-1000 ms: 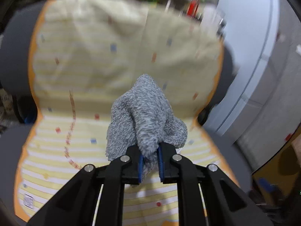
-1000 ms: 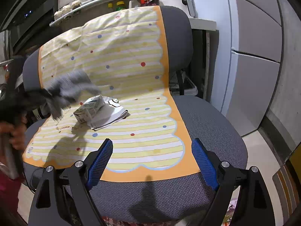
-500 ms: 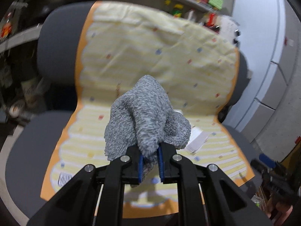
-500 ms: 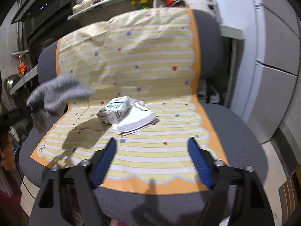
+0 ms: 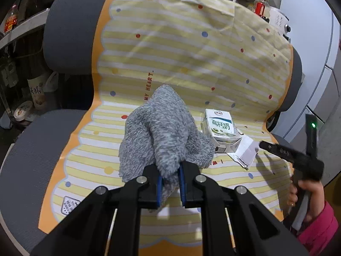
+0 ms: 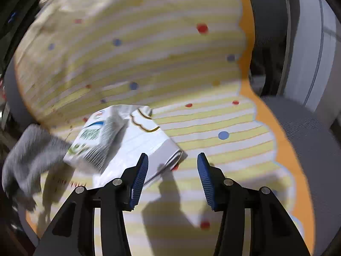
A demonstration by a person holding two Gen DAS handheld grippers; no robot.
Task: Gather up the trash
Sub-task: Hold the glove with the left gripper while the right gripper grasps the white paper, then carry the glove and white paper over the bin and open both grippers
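My left gripper [image 5: 169, 181] is shut on a fuzzy grey cloth [image 5: 164, 132] and holds it above the chair seat. A white milk carton [image 5: 220, 128] lies on a flat white packet [image 5: 245, 151] on the yellow striped cover [image 5: 170, 53]. My right gripper [image 6: 171, 170] is open, low over the seat, just right of the carton [image 6: 96, 136] and the packet [image 6: 145, 149]; its left finger overlaps the packet's corner. The cloth shows blurred at the left of the right wrist view [image 6: 32, 155]. The right gripper also shows in the left wrist view [image 5: 283, 151].
The cover drapes a grey mesh office chair [image 5: 32, 149]. Shelves with bottles [image 5: 260, 6] stand behind it, and clutter [image 5: 23, 108] sits on the floor at the left. Grey cabinet panels [image 6: 319, 42] stand to the right.
My right gripper has moved in close to the carton and packet and its jaws have narrowed. My left gripper has pulled back and left with the cloth, bringing the carton into its view.
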